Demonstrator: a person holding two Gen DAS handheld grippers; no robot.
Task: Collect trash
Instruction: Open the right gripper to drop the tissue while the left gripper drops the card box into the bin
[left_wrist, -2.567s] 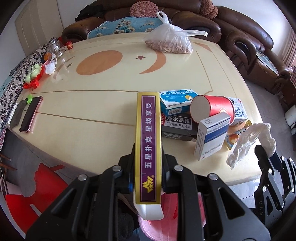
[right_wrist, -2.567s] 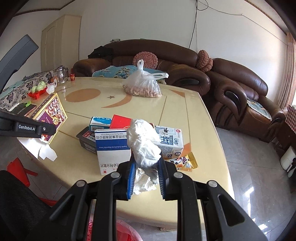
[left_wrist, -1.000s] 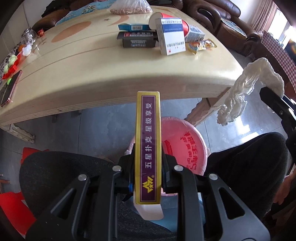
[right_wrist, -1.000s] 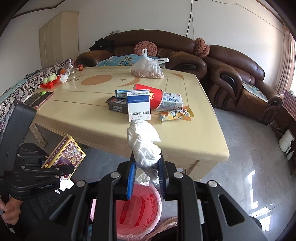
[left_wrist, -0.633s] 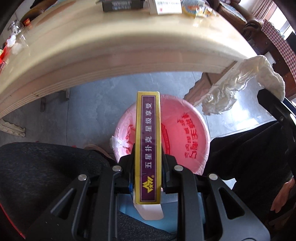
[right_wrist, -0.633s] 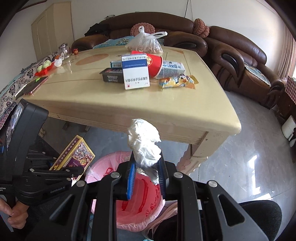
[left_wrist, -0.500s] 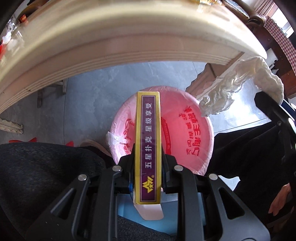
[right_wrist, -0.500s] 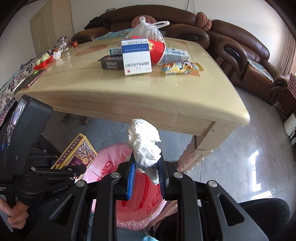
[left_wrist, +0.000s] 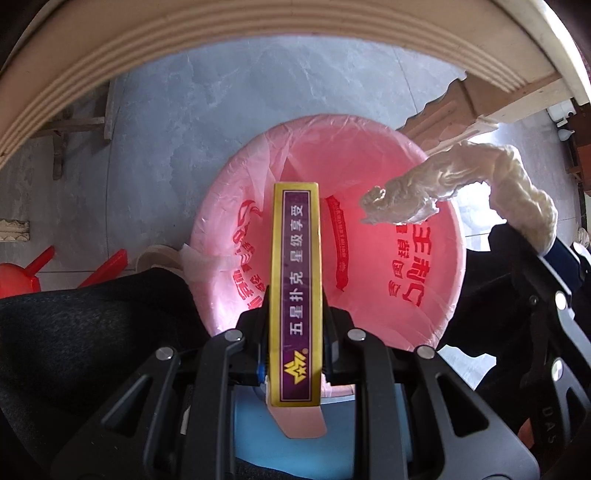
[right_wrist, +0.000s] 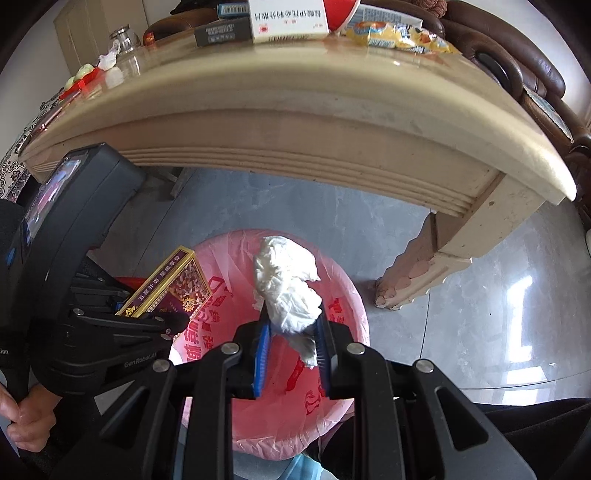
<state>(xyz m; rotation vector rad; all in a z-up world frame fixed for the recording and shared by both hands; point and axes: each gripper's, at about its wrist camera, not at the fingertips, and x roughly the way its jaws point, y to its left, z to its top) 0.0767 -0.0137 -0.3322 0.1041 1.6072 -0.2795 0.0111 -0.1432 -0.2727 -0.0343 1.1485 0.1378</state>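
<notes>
My left gripper (left_wrist: 295, 325) is shut on a gold-and-purple playing-card box (left_wrist: 295, 280), held edge-up straight above a pink-lined trash bin (left_wrist: 369, 155). The same card box (right_wrist: 166, 288) shows at the left of the right wrist view, over the bin's rim. My right gripper (right_wrist: 291, 332) is shut on a crumpled white tissue (right_wrist: 288, 291), which also hangs over the bin (right_wrist: 351, 295). That tissue (left_wrist: 443, 188) reaches in from the right in the left wrist view. The bin's pink liner carries red print.
The beige table's edge (right_wrist: 295, 125) arches above the bin, its leg (right_wrist: 436, 266) to the right. On the table lie medicine boxes (right_wrist: 288, 18) and a snack wrapper (right_wrist: 399, 37). Dark trouser legs (left_wrist: 92, 332) flank the bin. A red stool (left_wrist: 22, 280) stands left.
Both grippers have dropped from table height to just above the bin, tilting downward. The bin now fills both views and the table edge has risen to the top. Both grips are unchanged.
</notes>
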